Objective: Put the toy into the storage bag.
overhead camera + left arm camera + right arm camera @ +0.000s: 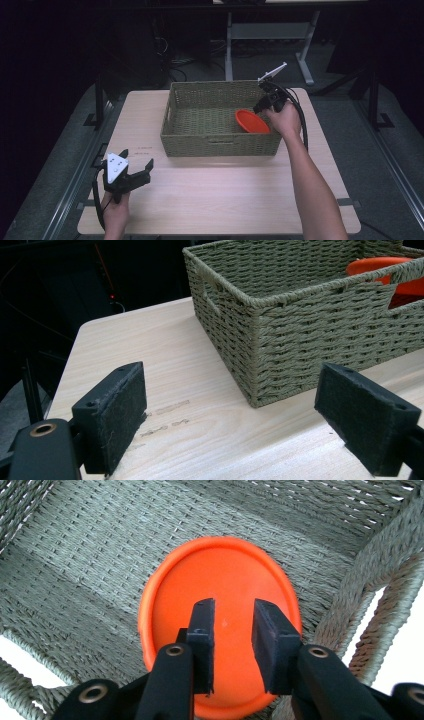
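Observation:
An orange plate (251, 121) lies tilted in the right end of a woven green basket (220, 145). My right gripper (260, 106) reaches into the basket from the right, just over the plate. In the right gripper view its jaws (234, 605) stand a little apart above the orange plate (220, 575), with the plate's face showing through the gap and nothing pinched. My left gripper (136, 158) rests at the table's front left, open and empty. In the left gripper view its wide-set pads (115, 410) frame the near left corner of the basket (300, 325), with the plate (390, 270) inside.
The basket sits at the back middle of a light wooden table (225, 200). Bare wood runs along the front and left. Beyond the table's far edge stand a desk frame (270, 35) and dark floor with cables.

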The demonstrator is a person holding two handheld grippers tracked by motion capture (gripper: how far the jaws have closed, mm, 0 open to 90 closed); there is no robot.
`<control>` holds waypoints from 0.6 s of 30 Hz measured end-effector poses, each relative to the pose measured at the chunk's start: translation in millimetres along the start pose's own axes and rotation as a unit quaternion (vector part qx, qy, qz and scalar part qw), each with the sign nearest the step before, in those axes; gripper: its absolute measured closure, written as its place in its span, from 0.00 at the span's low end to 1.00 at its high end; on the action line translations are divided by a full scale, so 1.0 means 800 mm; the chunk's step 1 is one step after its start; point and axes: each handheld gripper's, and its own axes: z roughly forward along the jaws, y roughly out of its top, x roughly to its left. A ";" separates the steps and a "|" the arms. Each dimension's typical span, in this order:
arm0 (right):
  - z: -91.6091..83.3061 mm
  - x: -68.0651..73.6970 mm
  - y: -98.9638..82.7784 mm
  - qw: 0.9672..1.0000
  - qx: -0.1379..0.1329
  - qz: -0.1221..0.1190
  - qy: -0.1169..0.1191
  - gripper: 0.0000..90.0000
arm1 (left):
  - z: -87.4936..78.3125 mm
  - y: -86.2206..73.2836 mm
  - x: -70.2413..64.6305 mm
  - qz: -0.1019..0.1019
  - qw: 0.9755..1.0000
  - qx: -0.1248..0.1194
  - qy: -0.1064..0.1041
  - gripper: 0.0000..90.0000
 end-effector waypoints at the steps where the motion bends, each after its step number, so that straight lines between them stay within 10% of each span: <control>1: 0.001 0.000 -0.001 1.000 0.001 -0.003 0.001 0.75 | 0.000 0.000 -0.001 -0.001 1.000 -0.001 0.000 0.14; 18: 0.002 0.002 -0.010 0.999 0.001 -0.008 0.031 0.69 | 0.002 0.001 0.000 -0.002 1.000 0.003 0.003 0.14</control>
